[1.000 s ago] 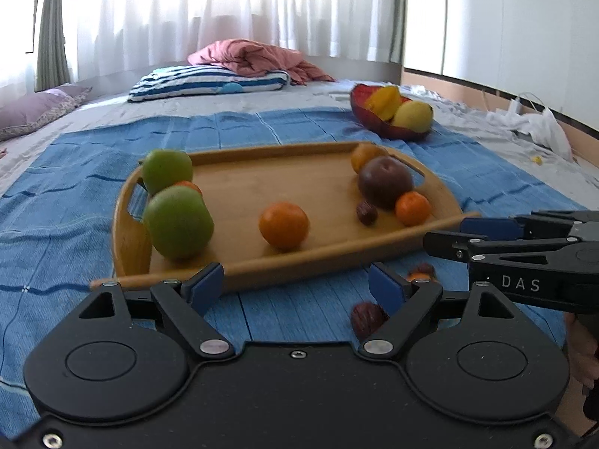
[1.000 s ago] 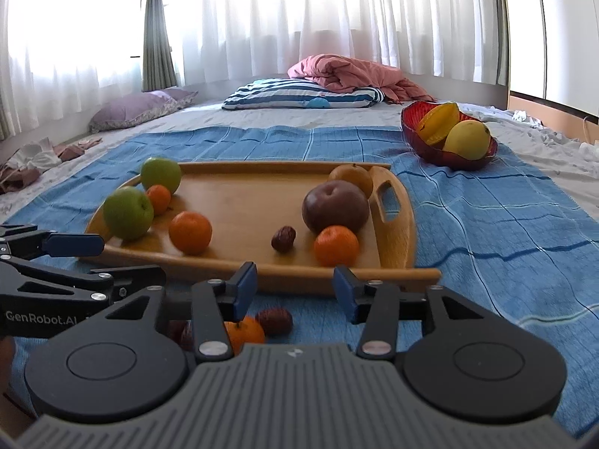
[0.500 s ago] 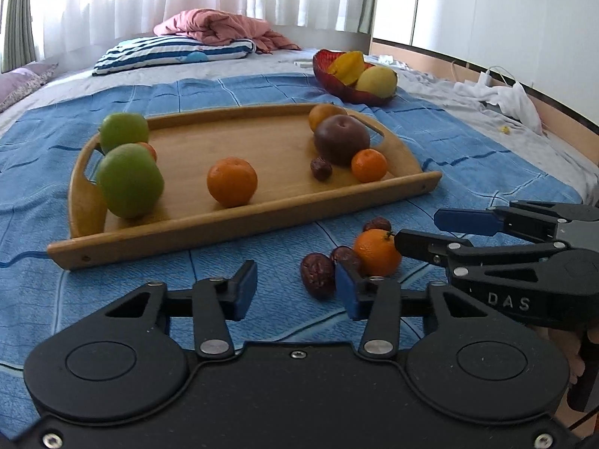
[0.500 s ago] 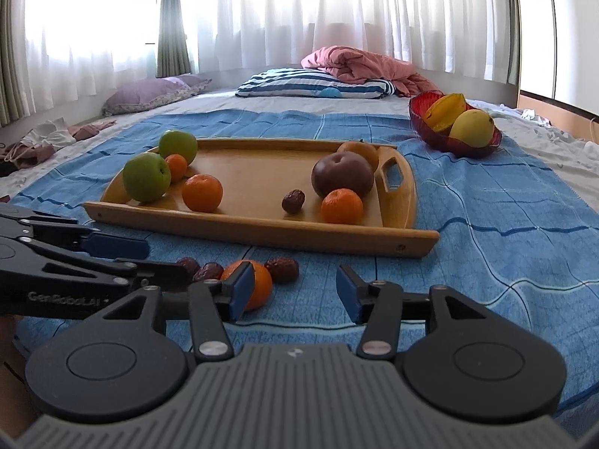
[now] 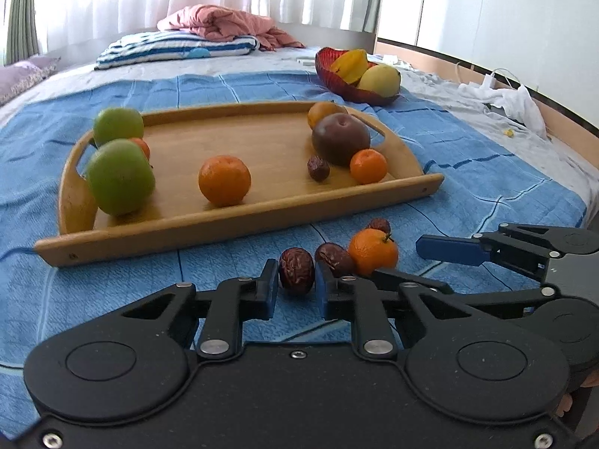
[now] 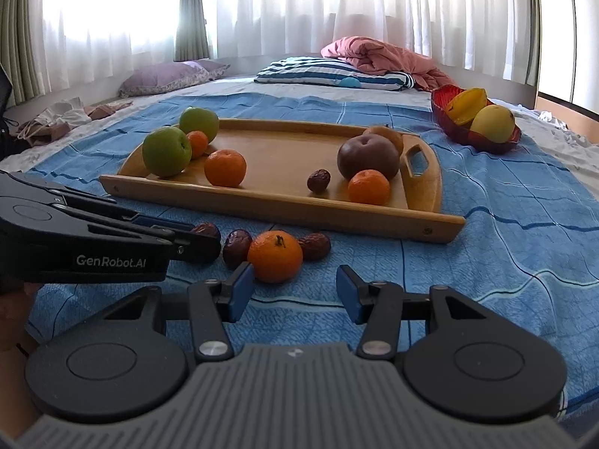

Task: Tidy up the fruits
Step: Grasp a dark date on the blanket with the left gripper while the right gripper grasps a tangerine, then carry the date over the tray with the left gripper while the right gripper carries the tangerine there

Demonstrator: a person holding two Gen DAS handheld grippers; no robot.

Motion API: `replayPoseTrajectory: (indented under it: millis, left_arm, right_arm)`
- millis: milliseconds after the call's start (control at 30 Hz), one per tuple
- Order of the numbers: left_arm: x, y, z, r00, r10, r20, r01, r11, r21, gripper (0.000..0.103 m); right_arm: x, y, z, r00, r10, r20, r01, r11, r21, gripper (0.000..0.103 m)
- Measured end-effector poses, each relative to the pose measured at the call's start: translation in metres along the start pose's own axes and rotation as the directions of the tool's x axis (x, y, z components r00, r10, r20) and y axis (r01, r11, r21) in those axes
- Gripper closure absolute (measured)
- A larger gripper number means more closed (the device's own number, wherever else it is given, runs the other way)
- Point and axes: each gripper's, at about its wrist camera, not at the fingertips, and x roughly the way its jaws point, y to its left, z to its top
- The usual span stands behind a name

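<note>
- Sheer white curtains (image 6: 299, 7) glowed behind a bed spread with a blue checked blanket (image 5: 486, 172), on which all the fruit lay.
- One wrinkled red date (image 5: 297, 270) sat on the blanket in front of the wooden tray (image 5: 232, 220), right between the fingers (image 5: 268, 288) of the left gripper (image 5: 297, 284); these were nearly closed around it, though firm contact could not be told.
- Just right of it lay a second date (image 5: 333, 256), touching a loose orange (image 5: 373, 251), with a third date (image 5: 379, 224) behind the orange.
- In the right wrist view that same orange (image 6: 275, 256) sat just ahead of the right gripper (image 6: 294, 293), whose fingers (image 6: 239, 292) stood wide apart, holding nothing.
- On the tray, two green apples (image 5: 119, 176) and a small orange partly hidden behind them sat at the left end; an orange (image 5: 224, 180) lay near the middle.
- At the right end a dark brown round fruit (image 5: 340, 138) stood with a tangerine (image 5: 368, 166) and a single date (image 5: 318, 168) beside it, and a yellowish fruit behind it.
- Beyond the tray, a red bowl (image 5: 344, 86) held yellow fruit.
- Farther back lay a striped pillow (image 5: 176, 46) and a pink quilt (image 5: 224, 24).
</note>
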Motion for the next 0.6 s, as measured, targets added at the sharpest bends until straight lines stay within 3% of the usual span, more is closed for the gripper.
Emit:
replayPoseTrajectory:
  millis: [133,600]
  left_arm:
    - [-0.002,0.001,0.003,0.999,0.029,0.014,-0.029,1.0,0.011,0.083]
    - [-0.004,0.017,0.003,0.996,0.083,0.019,-0.082,0.996,-0.018,0.083]
  right_arm:
    - [0.005,0.003,0.003,1.0,0.017,-0.001,-0.017,1.0,-0.003,0.047]
    - [0.021,0.008,0.011,1.0,0.029,-0.007,-0.029,0.999,0.037,0.064]
